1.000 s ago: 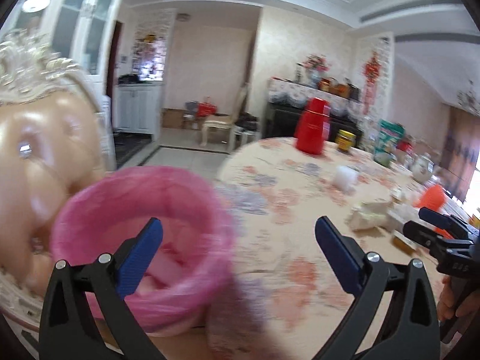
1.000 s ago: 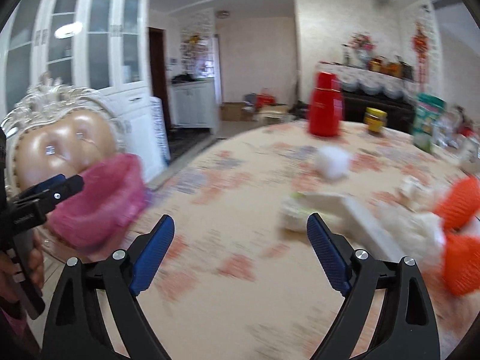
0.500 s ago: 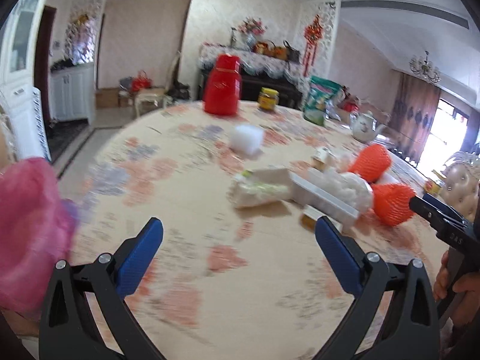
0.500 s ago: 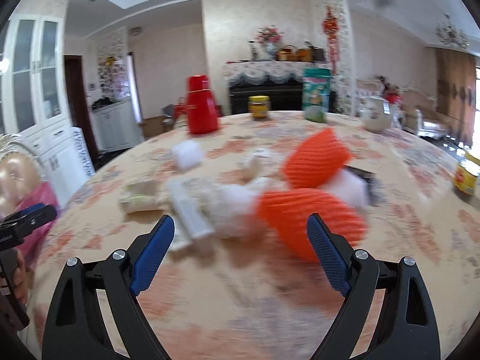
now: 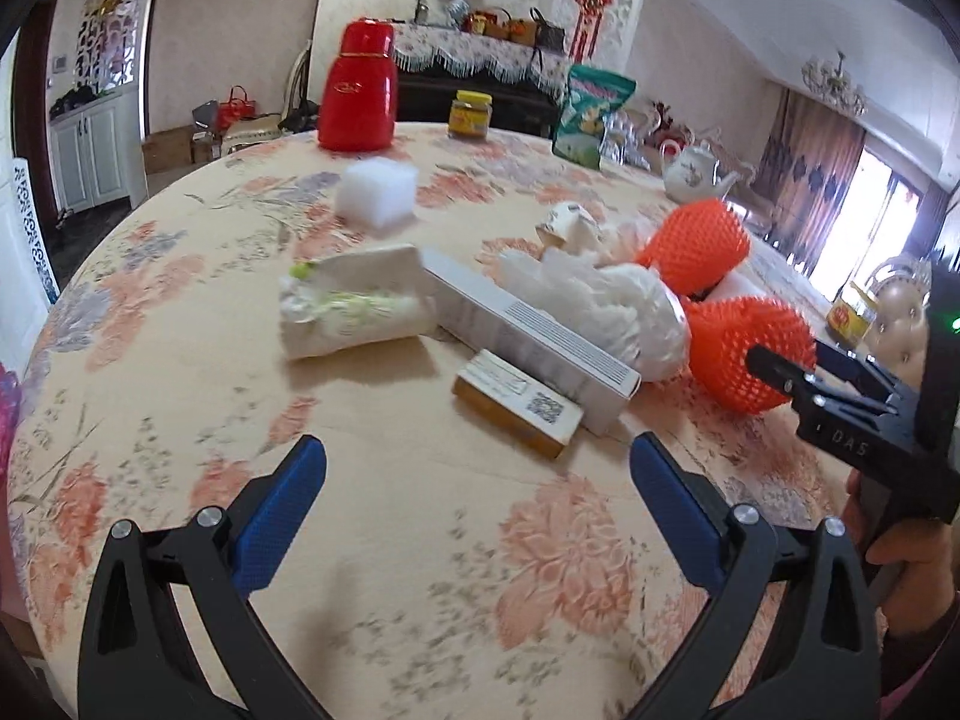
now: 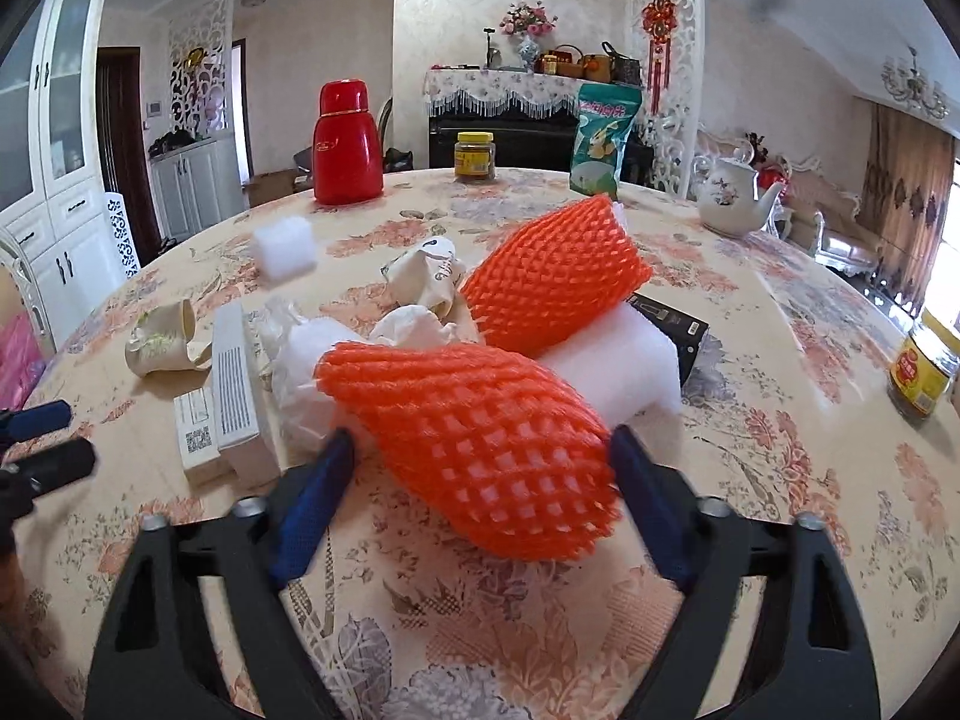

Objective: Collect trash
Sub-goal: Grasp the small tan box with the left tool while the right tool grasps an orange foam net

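Note:
Trash lies in a heap on the flowered round table (image 5: 390, 540). My right gripper (image 6: 480, 444) straddles the nearer orange foam net (image 6: 468, 396); its jaws are closing, and the pads stand at the net's sides without squeezing it. A second orange net (image 6: 552, 282) rests on a white foam block (image 6: 630, 360) behind. My left gripper (image 5: 478, 447) hangs open over bare cloth, just short of a small yellow box (image 5: 516, 402) and a long white box (image 5: 528, 336). A crumpled paper wrapper (image 5: 354, 312) and a white plastic bag (image 5: 600, 306) lie beside them.
At the far side stand a red thermos (image 5: 357, 96), a yellow-lidded jar (image 5: 470, 114), a green bag (image 5: 591, 114) and a teapot (image 6: 735, 198). Another jar (image 6: 924, 372) sits at the right. A pink bin liner (image 6: 18, 354) shows at the left edge.
Both grippers swung right, away from the pink-lined bin, to the trash heap. The right gripper came down around the nearer orange net and its jaws narrowed.

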Available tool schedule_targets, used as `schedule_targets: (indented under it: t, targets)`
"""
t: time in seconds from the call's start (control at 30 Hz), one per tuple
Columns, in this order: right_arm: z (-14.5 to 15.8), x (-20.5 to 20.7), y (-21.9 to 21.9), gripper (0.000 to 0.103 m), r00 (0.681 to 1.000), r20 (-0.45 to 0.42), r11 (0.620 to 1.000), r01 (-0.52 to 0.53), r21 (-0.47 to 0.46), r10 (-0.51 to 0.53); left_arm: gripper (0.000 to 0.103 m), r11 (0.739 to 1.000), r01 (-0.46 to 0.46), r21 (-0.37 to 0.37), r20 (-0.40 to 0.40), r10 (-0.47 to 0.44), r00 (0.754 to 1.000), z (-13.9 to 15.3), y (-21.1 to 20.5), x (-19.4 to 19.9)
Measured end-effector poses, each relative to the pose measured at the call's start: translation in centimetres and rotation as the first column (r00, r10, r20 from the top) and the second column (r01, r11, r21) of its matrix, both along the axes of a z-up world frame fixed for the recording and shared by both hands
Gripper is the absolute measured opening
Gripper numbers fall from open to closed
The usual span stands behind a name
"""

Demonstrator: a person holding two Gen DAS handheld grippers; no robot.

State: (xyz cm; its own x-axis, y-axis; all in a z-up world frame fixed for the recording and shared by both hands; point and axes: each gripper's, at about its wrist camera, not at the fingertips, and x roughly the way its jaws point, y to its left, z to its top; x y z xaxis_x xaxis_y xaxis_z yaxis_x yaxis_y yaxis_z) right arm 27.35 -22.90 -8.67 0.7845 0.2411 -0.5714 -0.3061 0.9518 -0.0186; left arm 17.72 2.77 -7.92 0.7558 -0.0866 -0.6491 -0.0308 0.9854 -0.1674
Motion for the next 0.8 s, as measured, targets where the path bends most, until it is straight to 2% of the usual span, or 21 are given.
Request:
schedule_targets:
  t: [0.07,0.13,0.2,0.4,0.53,0.73,0.77,0.8]
  targets:
    - [-0.1,0.3,-0.2,0.061,1.000,-0.011,1.000,0.000,0.011,0.001,0.097,1.000,0.001,0.001,-0.025,-0.001,1.000,-0.4,-0.6,0.9]
    - [-0.2,0.5,-0.5,0.037,1.000,-0.027,1.000,0.006,0.026,-0.005,0.097,1.000,-0.009,0.003,-0.056,0.009,0.998,-0.9,-1.0,2.0]
    - [0.0,0.4,-1.0,0.032,1.000,-0.027,0.998,0.004,0.056,-0.002,0.095,1.000,-0.023,0.001,-0.076,0.023,0.997,-1.4,-1.3,2.9]
    - [0.3,0.0,-1.7,0.030,0.999,-0.044,0.992,-0.002,0.128,0.007,0.075,0.999,-0.037,0.014,-0.137,0.039,0.990,-2.4,-2.1,5.3]
    - [0.9,-0.2,-2.1,0.030,0.999,-0.035,0.987,-0.002,0.162,0.008,0.074,0.998,-0.066,0.014,-0.159,0.067,0.985,-2.8,-2.3,6.5]
    - [1.7,-0.7,-2.7,0.031,1.000,-0.013,0.982,0.003,0.187,-0.001,0.074,0.993,-0.086,0.084,-0.190,0.101,0.977,-3.2,-3.4,8.2]
    - [1.7,-0.7,-2.8,0.031,1.000,-0.016,0.981,0.004,0.194,-0.001,0.071,0.992,-0.086,0.095,-0.191,0.103,0.976,-3.2,-3.3,8.2]
    - [1.7,-0.7,-2.9,0.031,1.000,-0.019,0.980,0.004,0.197,-0.001,0.063,0.991,-0.086,0.106,-0.191,0.105,0.976,-3.1,-3.3,8.1]
